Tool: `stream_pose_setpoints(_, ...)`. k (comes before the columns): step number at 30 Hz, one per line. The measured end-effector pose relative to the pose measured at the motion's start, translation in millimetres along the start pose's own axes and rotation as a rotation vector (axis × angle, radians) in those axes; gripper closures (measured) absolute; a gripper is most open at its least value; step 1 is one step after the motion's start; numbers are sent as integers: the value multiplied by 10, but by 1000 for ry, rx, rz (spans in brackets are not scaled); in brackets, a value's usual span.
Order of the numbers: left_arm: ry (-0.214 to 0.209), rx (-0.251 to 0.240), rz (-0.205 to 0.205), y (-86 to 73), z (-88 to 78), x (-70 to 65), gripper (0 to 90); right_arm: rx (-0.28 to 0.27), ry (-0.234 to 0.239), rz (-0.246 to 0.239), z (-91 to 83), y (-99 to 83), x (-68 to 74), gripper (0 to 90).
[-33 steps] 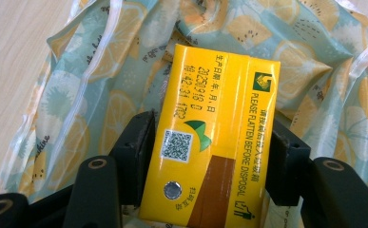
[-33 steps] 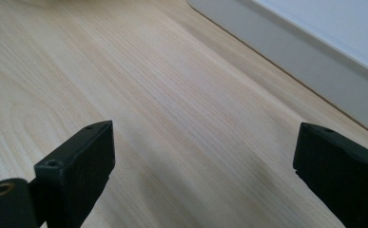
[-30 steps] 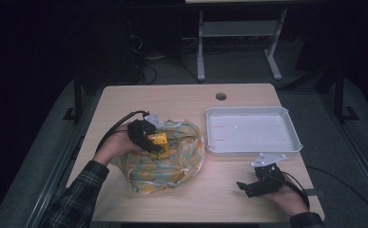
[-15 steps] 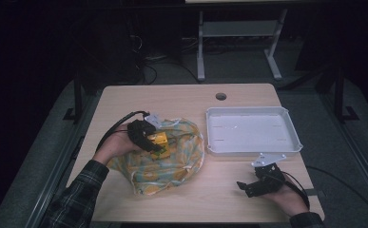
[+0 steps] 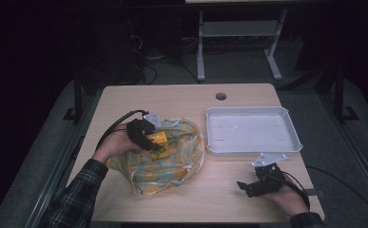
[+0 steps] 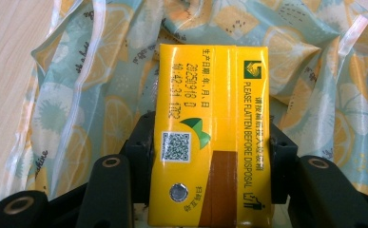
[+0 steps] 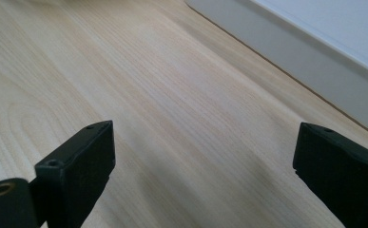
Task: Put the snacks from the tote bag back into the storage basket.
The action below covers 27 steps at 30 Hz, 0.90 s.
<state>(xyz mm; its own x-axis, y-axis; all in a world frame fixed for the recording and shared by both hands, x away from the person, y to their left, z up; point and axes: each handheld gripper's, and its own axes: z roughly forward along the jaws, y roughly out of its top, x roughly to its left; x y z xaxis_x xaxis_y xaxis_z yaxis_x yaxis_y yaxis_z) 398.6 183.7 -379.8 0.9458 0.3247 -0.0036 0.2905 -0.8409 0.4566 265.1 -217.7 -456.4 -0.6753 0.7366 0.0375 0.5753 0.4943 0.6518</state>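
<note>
The left tool (image 6: 210, 156) has just closed its jaws on the small yellow drink carton (image 6: 211, 133), long axis pointing away over the lemon-print plastic bag (image 5: 162, 156), while the right tool (image 5: 262, 183) rests wide open and empty on the pale wooden surface (image 5: 181, 99) beside the white plastic tray (image 5: 250, 148).

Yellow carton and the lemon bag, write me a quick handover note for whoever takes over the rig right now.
Left gripper: shut on the yellow carton, held over the lemon-print bag at the table's left side.
Right gripper: open, holds nothing, low over the table in front of the white tray.
Done: carton gripped.
Left: probably carry the carton to the tray, whose visible part holds nothing. Anything else inside the bag cannot be told.
</note>
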Motion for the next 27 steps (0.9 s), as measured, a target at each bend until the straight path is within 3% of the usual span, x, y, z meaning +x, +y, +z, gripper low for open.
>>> stream_pose_setpoints(8, 16, -6, -13, 37, -92, 13, 505, 0, -1, 1, 1, 1, 0, 63)
stream_pose_setpoints(19, 26, -21, -33, 213, -313, -20, 505, -1, 1, 3, -2, 1, 3, 63)
stream_pose_setpoints(27, 26, -30, -48, 323, -364, -46, 505, -1, 3, -3, 2, 1, 12, 63)
